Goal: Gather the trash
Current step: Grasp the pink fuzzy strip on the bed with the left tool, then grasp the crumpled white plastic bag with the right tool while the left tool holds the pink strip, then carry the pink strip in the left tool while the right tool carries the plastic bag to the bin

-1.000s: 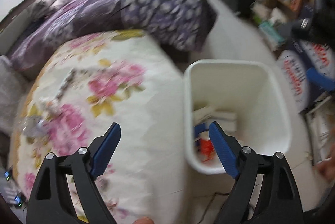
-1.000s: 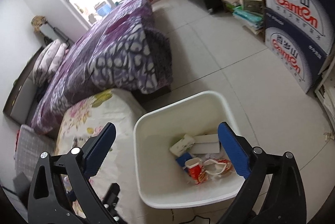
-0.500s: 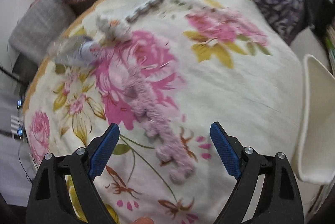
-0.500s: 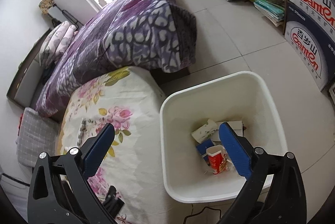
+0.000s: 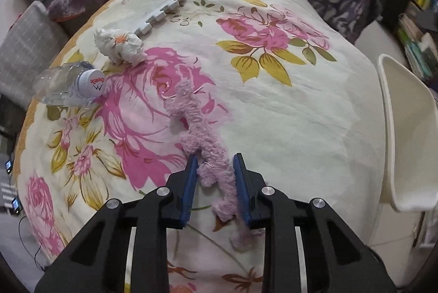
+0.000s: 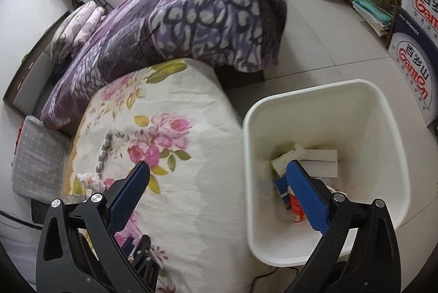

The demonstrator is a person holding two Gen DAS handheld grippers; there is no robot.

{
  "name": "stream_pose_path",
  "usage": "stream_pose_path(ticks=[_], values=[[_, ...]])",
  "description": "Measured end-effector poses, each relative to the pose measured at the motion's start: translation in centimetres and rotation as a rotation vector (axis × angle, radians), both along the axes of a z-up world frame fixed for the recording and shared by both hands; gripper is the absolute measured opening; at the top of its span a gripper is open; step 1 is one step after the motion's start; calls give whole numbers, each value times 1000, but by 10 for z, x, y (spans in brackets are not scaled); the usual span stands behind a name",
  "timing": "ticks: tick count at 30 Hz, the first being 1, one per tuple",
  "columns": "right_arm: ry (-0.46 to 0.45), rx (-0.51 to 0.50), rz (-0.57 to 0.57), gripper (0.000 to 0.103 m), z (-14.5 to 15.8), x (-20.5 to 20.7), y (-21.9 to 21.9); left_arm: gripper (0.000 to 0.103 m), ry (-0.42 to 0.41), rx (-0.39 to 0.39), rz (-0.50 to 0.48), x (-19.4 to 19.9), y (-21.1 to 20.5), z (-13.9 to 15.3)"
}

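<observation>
Beside the white bin [image 5: 394, 128], left gripper [image 5: 215, 164] is closing around pink fuzzy strip [image 5: 197, 123].

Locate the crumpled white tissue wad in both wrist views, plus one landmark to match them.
Left wrist view: crumpled white tissue wad lies upper left on the floral bedspread, beside the grey toothed foam strip.
Right wrist view: same wad sits at lower left, just above the left finger of the right tongs.
Shared landmark: the foam strip, running up from the wad in both.
</observation>
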State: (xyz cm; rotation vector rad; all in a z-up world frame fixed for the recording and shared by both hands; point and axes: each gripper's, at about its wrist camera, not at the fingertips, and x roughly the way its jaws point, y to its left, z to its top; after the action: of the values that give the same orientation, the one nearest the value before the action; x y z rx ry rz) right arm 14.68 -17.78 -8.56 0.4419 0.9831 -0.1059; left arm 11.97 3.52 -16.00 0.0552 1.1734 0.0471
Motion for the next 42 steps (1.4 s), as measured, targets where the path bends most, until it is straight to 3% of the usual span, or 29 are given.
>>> stream_pose_path(ticks=[4,8,12,17,22,27,28,31,36,42], values=[[-3,-28,74,96,-9,13,27,26,-3,-23,34,-1,32,12],[-24,-120,205,96,-17,26,68,26,-93,-44,112,3,87,56],[-46,-126,417,96,-31,47,126,26,-217,-48,246,7,150,104],[-59,-117,602,95,-46,71,197,27,-292,-154,355,3,204,145],[-67,-76,646,90,-56,89,244,27,-301,-187,348,-1,214,156],[-45,-109,714,86,-71,97,280,27,-313,-184,352,-5,226,162],[-35,-122,720,82,-74,98,284,27,-312,-184,357,-6,228,161],[-23,-152,716,42,-79,97,290,27,-298,-199,376,-4,235,157],[-68,-153,667,38,-68,82,282,27,-298,-214,400,-5,241,156],[-115,-116,587,38,-34,62,257,27,-328,-200,386,-7,231,161]])
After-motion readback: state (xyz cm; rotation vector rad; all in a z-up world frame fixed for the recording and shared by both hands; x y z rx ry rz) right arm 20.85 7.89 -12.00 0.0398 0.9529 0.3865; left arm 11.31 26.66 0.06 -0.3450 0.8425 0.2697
